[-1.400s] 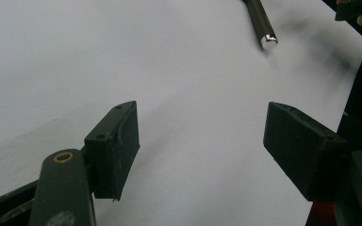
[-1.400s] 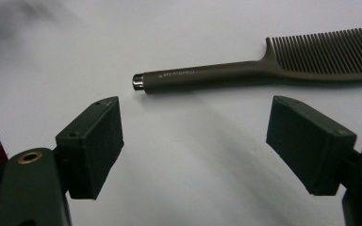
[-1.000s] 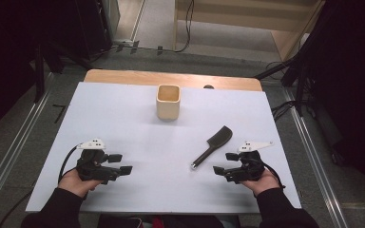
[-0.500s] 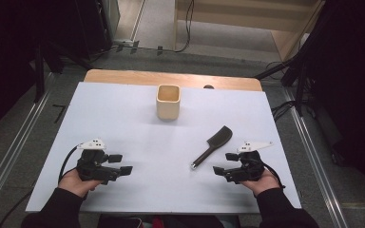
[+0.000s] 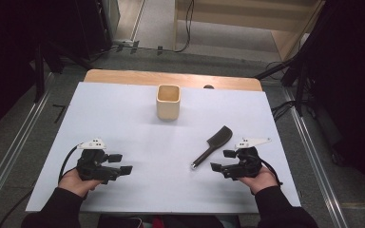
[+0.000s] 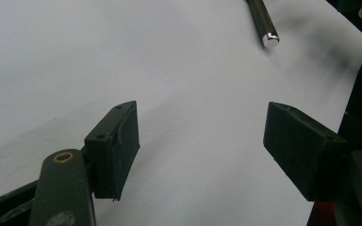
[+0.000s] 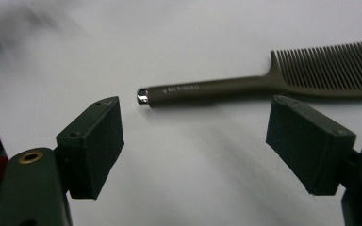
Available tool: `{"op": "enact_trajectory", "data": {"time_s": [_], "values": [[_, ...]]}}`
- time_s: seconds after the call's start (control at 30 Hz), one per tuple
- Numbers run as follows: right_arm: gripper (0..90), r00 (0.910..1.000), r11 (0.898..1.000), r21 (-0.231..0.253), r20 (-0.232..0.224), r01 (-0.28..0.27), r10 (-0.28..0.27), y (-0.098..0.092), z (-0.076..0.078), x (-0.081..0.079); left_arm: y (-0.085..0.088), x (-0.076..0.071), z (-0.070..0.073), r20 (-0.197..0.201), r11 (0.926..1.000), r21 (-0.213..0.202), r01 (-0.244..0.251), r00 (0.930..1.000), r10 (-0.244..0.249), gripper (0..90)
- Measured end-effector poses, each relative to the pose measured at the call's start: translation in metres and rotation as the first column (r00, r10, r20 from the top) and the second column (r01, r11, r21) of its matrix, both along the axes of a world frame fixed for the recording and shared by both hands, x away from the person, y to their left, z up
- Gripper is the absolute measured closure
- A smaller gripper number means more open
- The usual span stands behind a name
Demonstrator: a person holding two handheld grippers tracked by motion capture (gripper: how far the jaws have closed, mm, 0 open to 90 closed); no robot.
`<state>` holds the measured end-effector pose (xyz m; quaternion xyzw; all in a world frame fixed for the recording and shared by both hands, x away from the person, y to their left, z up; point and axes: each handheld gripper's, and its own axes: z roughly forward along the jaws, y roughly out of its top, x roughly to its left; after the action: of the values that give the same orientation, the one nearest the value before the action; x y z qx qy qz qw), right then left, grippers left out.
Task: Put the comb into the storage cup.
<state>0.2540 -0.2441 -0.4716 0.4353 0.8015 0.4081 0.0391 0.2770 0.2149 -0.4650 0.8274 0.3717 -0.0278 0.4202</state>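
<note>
1. The comb point(image 5: 214, 145) lies flat on the white surface point(image 5: 123, 109), right of centre in the high view, its toothed head toward the upper right and its metal-capped handle tip toward the lower left. In the right gripper view the comb point(image 7: 264, 80) runs across the upper half of the frame, teeth at the right edge.
2. The right gripper point(image 5: 221, 160) sits just beside the handle tip, low in the frame, released with its jaws spread wide and nothing between them.
3. The left gripper point(image 5: 119, 164) rests at the lower left of the high view, well apart from the comb, likewise released and empty; the handle tip shows at the top of its own view.
4. A square beige cup point(image 5: 168, 101) stands upright near the upper centre, apart from the comb.
5. Likely risks: the handle is thin and lies flush on the surface, so the jaws may close above it or scrape the sheet; the round, smooth handle could roll or slip away; a grasp at the very tip would let the heavier toothed end droop or swing.
</note>
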Motion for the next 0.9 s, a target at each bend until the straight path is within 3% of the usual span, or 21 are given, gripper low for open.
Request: {"op": "enact_trajectory", "data": {"time_s": [0.23,0.37,0.47,0.73,0.9], "values": [[18.0,0.9999,1.0,0.029,0.013,-0.006,0.005,0.009,0.007,0.01,0.001,0.0,0.001,0.003,1.0,0.003,-0.004,1.0,0.004,27.9],[22.1,0.9997,1.0,0.007,0.022,-0.011,0.011,0.012,0.01,0.013,0.001,0.0,0.001,0.004,1.0,0.004,-0.005,1.0,0.005,27.9],[22.1,1.0,1.0,0.013,-0.001,-0.002,0.002,0.014,0.01,0.018,0.001,0.0,0.001,0.003,1.0,0.003,-0.003,1.0,0.003,27.9],[22.1,0.9996,1.0,0.015,0.018,-0.02,0.02,0.025,0.01,0.026,0.001,0.0,0.001,0.004,1.0,0.003,-0.002,1.0,0.002,27.9],[22.1,0.9993,0.999,0.014,0.007,-0.036,0.036,0.032,0.009,0.031,0.001,0.0,0.001,0.002,1.0,0.003,0.0,1.0,0.0,27.9]]}}
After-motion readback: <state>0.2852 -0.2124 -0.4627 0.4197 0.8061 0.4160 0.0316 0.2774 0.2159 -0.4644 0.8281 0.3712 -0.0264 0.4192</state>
